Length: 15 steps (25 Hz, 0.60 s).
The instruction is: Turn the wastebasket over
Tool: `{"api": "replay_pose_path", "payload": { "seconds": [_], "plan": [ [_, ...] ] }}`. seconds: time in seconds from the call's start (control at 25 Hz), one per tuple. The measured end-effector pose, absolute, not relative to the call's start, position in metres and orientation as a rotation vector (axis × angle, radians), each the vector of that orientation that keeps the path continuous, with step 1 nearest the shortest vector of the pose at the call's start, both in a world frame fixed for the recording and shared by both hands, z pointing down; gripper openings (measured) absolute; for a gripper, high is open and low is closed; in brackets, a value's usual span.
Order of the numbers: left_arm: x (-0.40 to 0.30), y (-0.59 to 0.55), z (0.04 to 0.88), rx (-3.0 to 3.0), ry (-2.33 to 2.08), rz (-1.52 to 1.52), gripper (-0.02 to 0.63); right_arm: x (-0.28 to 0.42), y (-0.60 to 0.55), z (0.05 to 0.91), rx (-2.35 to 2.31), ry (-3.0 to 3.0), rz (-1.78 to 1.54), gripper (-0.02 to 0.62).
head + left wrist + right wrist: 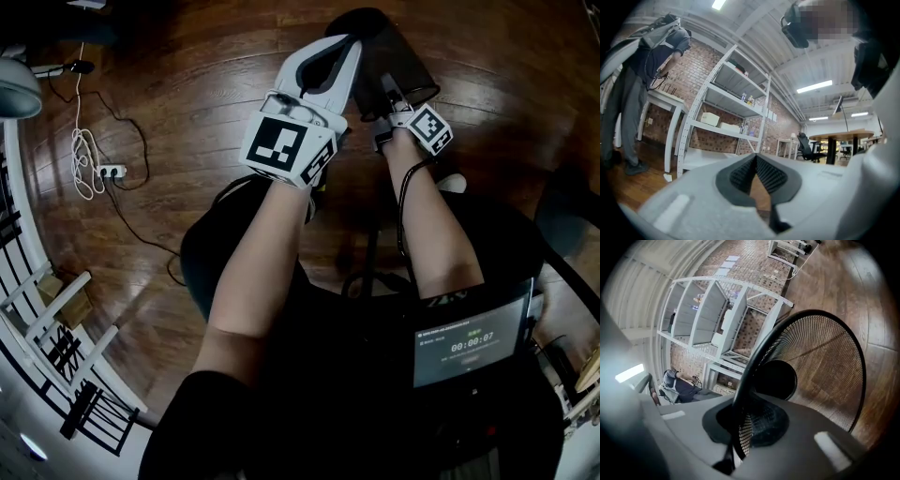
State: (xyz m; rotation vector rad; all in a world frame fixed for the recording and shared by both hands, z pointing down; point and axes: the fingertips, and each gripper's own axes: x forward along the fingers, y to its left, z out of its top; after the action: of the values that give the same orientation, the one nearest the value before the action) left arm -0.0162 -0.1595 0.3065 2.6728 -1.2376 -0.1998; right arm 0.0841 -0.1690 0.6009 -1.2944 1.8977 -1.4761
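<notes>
Pinching the rim, with the basket's length running off toward twelve

Seen from the head view, the right gripper (386, 96) has its jaws clamped on the rim of the black mesh wastebasket (398, 47), at about the basket's 6 o'clock edge. The right gripper view bears this out: the dark rim (749, 357) passes down between the jaws with a strip of mesh squeezed there, so this tool is pinching the basket.

From that grip the wastebasket lies at 12 o'clock, straight ahead of the jaws. Its long axis runs from the pinched mouth away to the solid round base (776, 379), which in the head view is the far end, near 11 to 12 o'clock, over the wooden floor (187, 112). The mouth therefore faces back toward the person. Whether the basket rests on its side or hangs clear of the floor I cannot tell.

The left gripper (336, 49) sits at the basket's 9 o'clock side, just beside the mesh wall; contact cannot be made out. In its own view the pads (740, 176) are pressed together at the tips with nothing between them.

By my judgement the right hand is the working one: turning the basket over calls for swinging the base about the pinched rim, with the left hand near enough to steady the wall
</notes>
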Motion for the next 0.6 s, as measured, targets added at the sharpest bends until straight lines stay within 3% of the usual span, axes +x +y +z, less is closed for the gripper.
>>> {"api": "replay_pose_path", "payload": {
  "seconds": [0.6],
  "plan": [
    [-0.020, -0.166, 0.294, 2.685, -1.250, -0.274, 0.000, 0.099, -0.193, 0.569, -1.297, 2.955, -1.299, 0.008]
  ]
}}
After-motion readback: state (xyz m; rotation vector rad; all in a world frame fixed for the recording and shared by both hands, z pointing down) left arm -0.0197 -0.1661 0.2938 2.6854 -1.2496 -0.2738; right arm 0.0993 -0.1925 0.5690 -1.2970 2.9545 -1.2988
